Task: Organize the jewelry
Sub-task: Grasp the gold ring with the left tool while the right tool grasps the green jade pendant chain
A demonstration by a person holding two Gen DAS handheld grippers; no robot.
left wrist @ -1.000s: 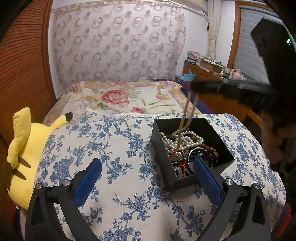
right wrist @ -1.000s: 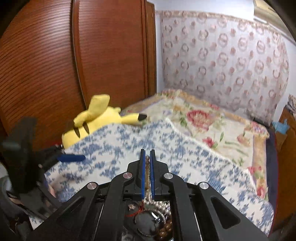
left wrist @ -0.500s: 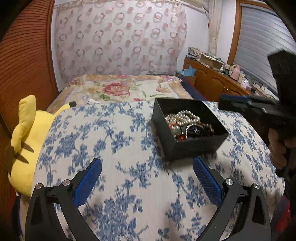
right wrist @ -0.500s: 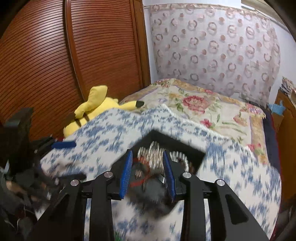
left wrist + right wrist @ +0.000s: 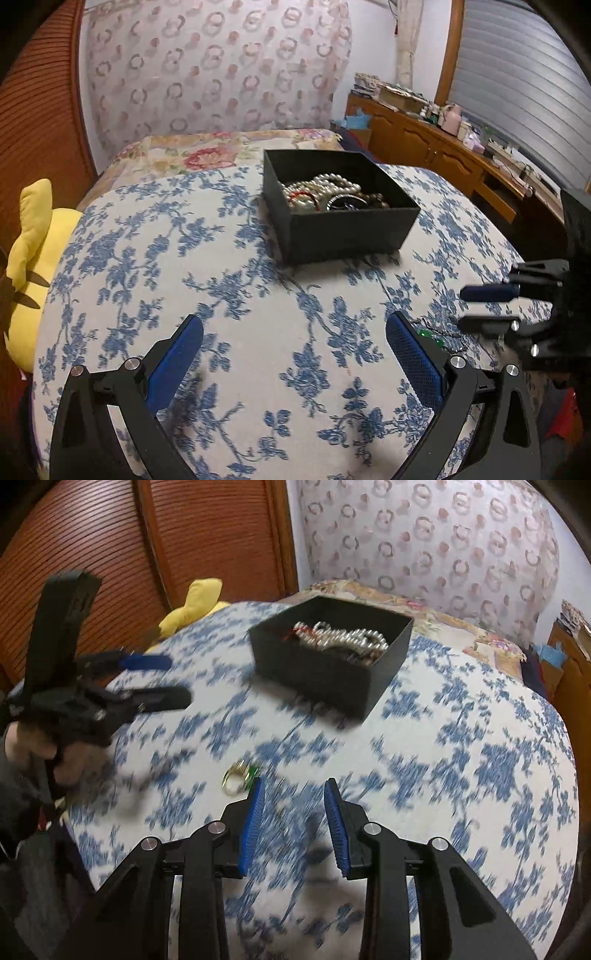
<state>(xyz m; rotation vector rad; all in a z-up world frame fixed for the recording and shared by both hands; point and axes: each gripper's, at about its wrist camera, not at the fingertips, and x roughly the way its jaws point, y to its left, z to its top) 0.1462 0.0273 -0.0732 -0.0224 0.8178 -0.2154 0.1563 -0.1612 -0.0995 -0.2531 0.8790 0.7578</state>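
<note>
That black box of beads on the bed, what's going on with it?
Someone is sorting jewelry with a handheld gripper in each hand. The black box sits on the blue-flowered cover, holding pearls and other pieces. A gold and green piece lies loose on the cover. The left gripper and the right gripper both hover with jaws open, holding nothing.

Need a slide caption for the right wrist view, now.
Open right gripper above blue-floral cloth, gold ring with green stone beside it, black jewelry box beyond.
</note>
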